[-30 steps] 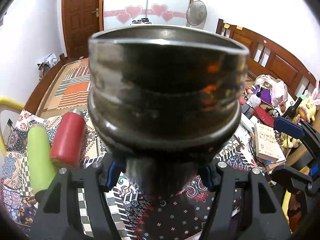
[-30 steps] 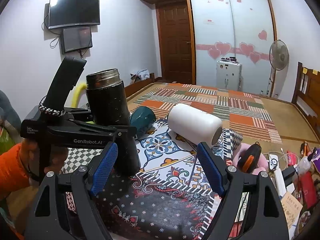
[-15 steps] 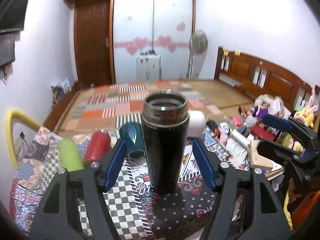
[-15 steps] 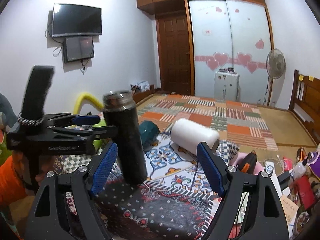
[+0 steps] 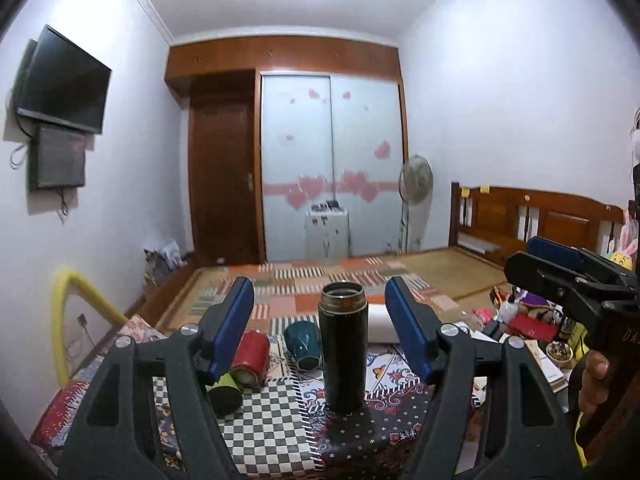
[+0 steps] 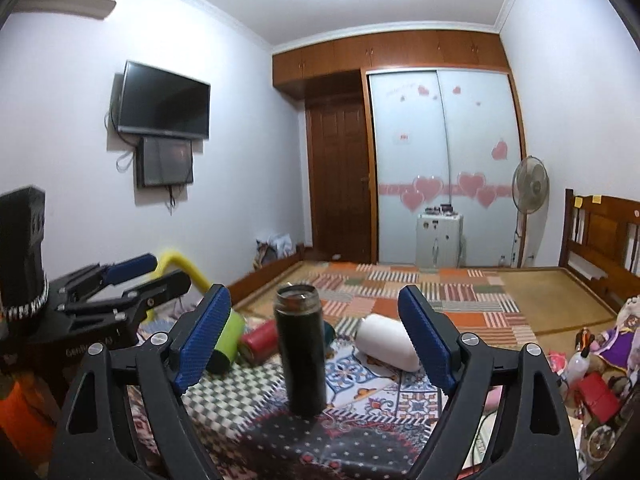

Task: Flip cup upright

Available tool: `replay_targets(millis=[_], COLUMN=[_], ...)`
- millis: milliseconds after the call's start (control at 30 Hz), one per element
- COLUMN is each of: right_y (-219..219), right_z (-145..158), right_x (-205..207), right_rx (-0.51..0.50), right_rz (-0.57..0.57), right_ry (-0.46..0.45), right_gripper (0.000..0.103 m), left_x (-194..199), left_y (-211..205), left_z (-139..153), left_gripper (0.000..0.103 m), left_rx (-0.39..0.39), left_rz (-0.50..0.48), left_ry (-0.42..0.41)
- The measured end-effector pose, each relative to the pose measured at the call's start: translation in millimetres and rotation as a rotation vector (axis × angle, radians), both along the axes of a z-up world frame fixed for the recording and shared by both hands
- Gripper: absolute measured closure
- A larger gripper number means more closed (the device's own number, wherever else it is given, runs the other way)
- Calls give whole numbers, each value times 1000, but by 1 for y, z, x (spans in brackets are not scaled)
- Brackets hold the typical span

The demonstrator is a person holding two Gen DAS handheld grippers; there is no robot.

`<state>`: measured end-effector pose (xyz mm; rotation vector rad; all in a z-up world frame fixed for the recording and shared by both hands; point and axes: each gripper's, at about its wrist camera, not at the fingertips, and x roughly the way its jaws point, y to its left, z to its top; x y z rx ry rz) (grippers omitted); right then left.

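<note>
The black cup [image 5: 343, 346] stands straight up on the patterned surface [image 5: 360, 444], open mouth on top. It sits out ahead of the left gripper [image 5: 320, 326], in line with the gap between its two blue fingers [image 5: 234, 326], and nothing is touching it. In the right wrist view the same cup [image 6: 301, 350] is ahead of the right gripper [image 6: 314, 338], nearer its left finger than its right one.

So the flip looks done for this cup — it is up on its bottom and seems steady. What may be left (only a guess) is the other cups that lie on their sides.

Both sets of fingers are spread wide apart and hold nothing. The left ones are well clear of the cup on both sides, and so are the right ones.

Past the black cup, a red cup [image 5: 251, 356] and a green cup [image 5: 224, 394] lie on their sides close to the left gripper's left finger. A dark teal cup [image 5: 303, 344] sits just behind the black one. A white cup [image 6: 386, 344] lies on its side near the right gripper's right finger — it partly hides behind that finger.
</note>
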<state>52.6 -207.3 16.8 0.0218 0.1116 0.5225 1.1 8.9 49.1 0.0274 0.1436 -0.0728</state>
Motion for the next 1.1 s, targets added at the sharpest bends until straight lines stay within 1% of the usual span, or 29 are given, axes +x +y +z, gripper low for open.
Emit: replay_targets(millis=[67, 100, 167, 200, 267, 333, 433, 767, 1100], right_y=[1, 2, 4, 5, 6, 8, 7, -3, 0], right_z=[1, 1, -2, -3, -6, -10, -11, -13, -14], right_x=[-6, -11, -17, -20, -28, -33, -34, -39, -44], right_rx=[12, 15, 22, 25, 22, 26, 35, 53, 36], right_rz=[-1, -2, -4, -17, -45, -60, -63, -90, -101], right_ry=[-7, -12, -24, -36, -64, -77, -71, -59, -61], right_gripper=[18, 18, 10, 8, 0, 0, 0, 0, 0], left_x=[-8, -13, -20, -22, -25, -28, -33, -37, -40], left_y=[1, 2, 2, 2, 2, 2, 1, -6, -9], left_z=[3, 3, 3, 2, 2, 2, 1, -6, -9], left_gripper=[19, 17, 15, 14, 8, 5, 1, 0, 0], left_rx=[-10, -19, -25, -27, -36, -39, -34, -18, -16], left_rz=[2, 0, 9, 10, 19, 26, 38, 46, 47], left_ry=[-17, -28, -44, -48, -51, -54, -64, -66, -69])
